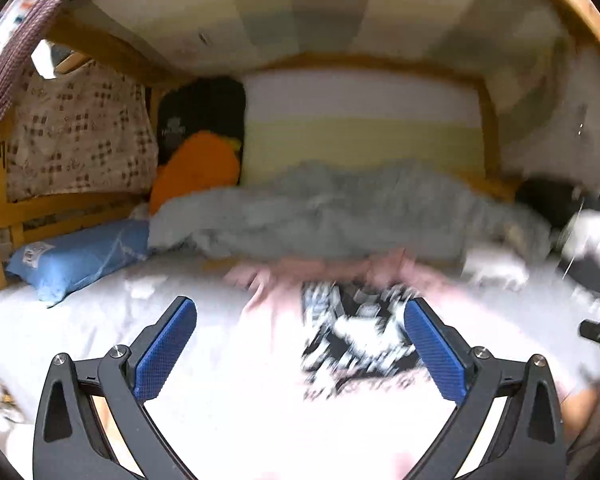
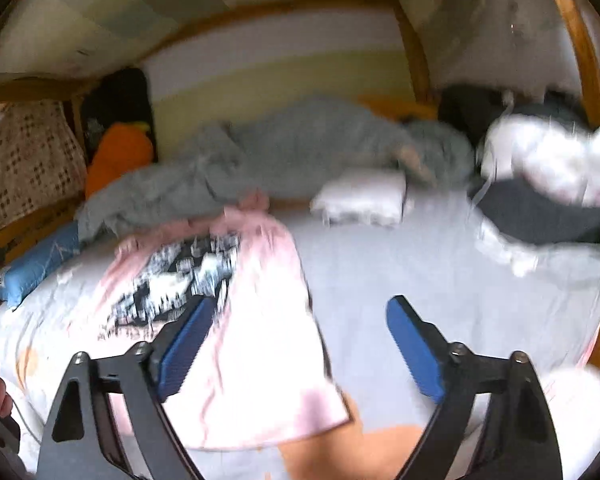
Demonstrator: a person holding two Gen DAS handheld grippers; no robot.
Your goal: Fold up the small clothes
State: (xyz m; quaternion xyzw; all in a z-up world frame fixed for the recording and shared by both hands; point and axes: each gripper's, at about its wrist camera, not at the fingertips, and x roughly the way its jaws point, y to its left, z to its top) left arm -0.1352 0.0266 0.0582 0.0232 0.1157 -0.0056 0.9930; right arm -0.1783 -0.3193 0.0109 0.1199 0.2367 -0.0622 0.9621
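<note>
A small pink T-shirt (image 2: 256,360) with a black and white print (image 2: 188,276) lies spread on the pale bed sheet (image 2: 380,280). It also shows in the left wrist view (image 1: 260,380), blurred. My left gripper (image 1: 300,344) is open and empty just above the shirt's near part, its blue pads on either side of the print (image 1: 356,340). My right gripper (image 2: 298,344) is open and empty over the shirt's right edge, with the left pad (image 2: 186,344) over the fabric.
A grey blanket (image 2: 300,152) is bunched across the back of the bed. A blue pillow (image 1: 76,256) lies at the left, an orange cushion (image 1: 196,164) behind it. A small white folded piece (image 2: 360,196) and a dark and white clothes pile (image 2: 548,184) sit at the right. A wooden frame (image 2: 416,52) surrounds the bed.
</note>
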